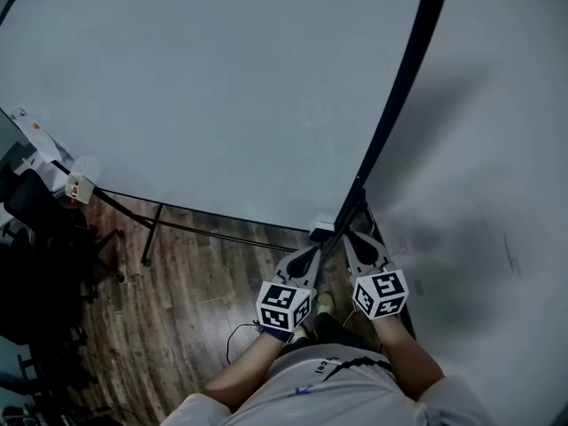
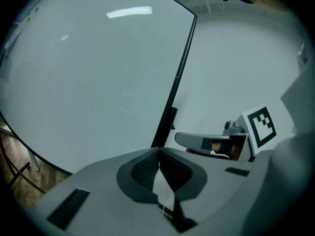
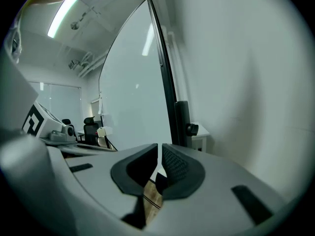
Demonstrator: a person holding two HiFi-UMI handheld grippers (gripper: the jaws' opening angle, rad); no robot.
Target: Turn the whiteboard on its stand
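Note:
The large whiteboard (image 1: 222,87) fills the head view, and its black side frame (image 1: 399,87) runs down to the stand's post by my feet. My left gripper (image 1: 312,254) is shut, with its tips meeting right at the lower end of that frame (image 2: 177,77) and nothing seen between the pads. My right gripper (image 1: 353,238) sits just right of the frame. Its jaws stand a thin slit apart (image 3: 159,154), with only floor showing in the gap. The stand post (image 3: 182,119) and its clamp knob (image 3: 192,129) rise just beyond the right jaw.
A white wall (image 1: 497,149) stands close on the right. The stand's black legs (image 1: 151,233) cross the wooden floor (image 1: 195,300). Dark office chairs (image 1: 35,229) crowd the left, beside a small box (image 1: 78,185) on the board's tray. A low white cabinet (image 3: 202,134) stands by the wall.

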